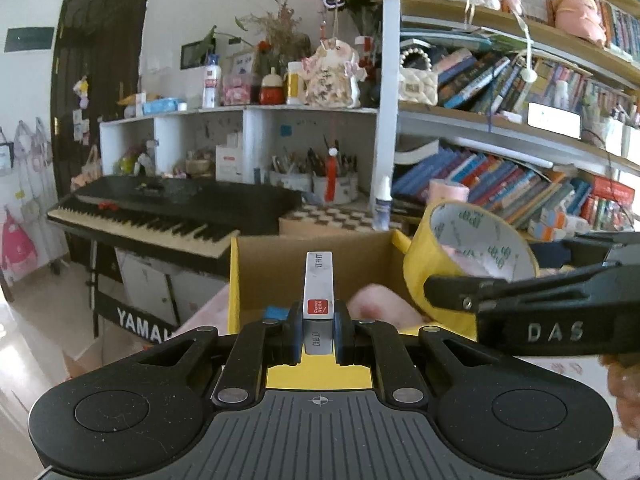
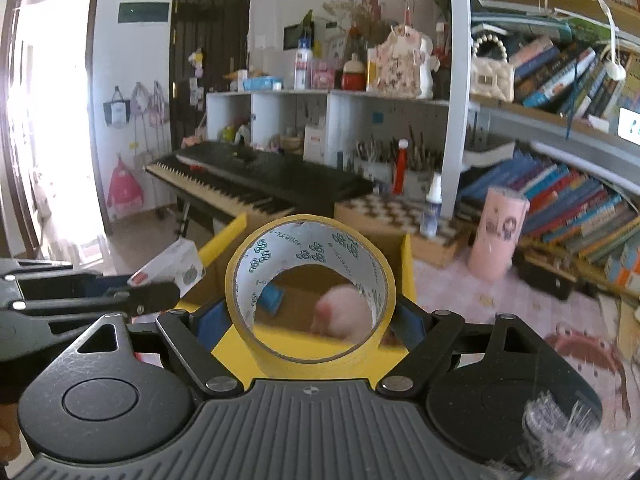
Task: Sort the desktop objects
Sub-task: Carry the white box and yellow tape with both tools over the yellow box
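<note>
My left gripper [image 1: 318, 330] is shut on a small white box of staples [image 1: 318, 284] with a red label, held over the open cardboard box [image 1: 272, 264] with yellow flaps. My right gripper [image 2: 310, 318] is shut on a roll of yellow tape [image 2: 310, 288], held upright over the same box [image 2: 308, 280]. The roll also shows in the left wrist view [image 1: 460, 256], to the right of the staples. Inside the box lie a pink round object [image 2: 342, 312] and a blue item [image 2: 274, 298]. The left gripper and its staple box [image 2: 168, 268] appear at the left of the right wrist view.
A black keyboard [image 1: 168, 212] on a stand is behind the box to the left. A chequered wooden board [image 2: 400, 216], a small spray bottle [image 2: 432, 208] and a pink cup [image 2: 498, 236] stand on the pink desk mat [image 2: 520, 308]. Bookshelves fill the right.
</note>
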The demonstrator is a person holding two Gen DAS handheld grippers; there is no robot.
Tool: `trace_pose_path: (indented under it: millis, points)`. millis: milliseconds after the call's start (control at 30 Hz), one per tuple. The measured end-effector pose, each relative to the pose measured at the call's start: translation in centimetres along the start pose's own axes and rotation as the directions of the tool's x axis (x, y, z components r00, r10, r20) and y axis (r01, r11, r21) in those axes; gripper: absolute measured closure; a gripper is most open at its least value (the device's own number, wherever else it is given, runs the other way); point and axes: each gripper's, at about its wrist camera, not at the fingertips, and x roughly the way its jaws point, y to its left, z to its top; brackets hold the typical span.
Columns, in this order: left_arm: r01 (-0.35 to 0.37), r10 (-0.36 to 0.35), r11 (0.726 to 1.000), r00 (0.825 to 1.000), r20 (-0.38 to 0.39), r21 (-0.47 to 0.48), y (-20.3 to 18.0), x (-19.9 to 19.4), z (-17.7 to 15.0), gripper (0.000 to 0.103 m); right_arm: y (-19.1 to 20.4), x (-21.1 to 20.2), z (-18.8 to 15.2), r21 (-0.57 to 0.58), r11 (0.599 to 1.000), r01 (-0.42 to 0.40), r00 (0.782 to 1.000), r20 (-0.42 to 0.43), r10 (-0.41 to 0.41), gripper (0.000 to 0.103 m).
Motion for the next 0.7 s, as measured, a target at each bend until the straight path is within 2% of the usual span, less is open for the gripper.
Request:
trace_pose_path:
  millis: [367,567,700]
  points:
    - [-0.035,0.035,0.999,0.999,-0.031,0.001,-0.2,5.1,1.5,0.09,-2.8,5.2,3.2,-0.052,0.998,-0.038,0.999,0.02,0.039,0.021]
    - [-0.041,0.041,0.999,0.996,-0.079,0.0,-0.5,7.7,1.5,0.09,-3.6,7.9,3.8,-0.055,0.996,-0.071,0.997,-0.005,0.071,0.021]
    - [-0.051,0.049,0.999,0.986,-0.161,-0.009,-0.5,9.8,1.2,0.09,-3.9,9.7,3.9,-0.069,0.992,-0.104,0.994,-0.043,0.101,0.021]
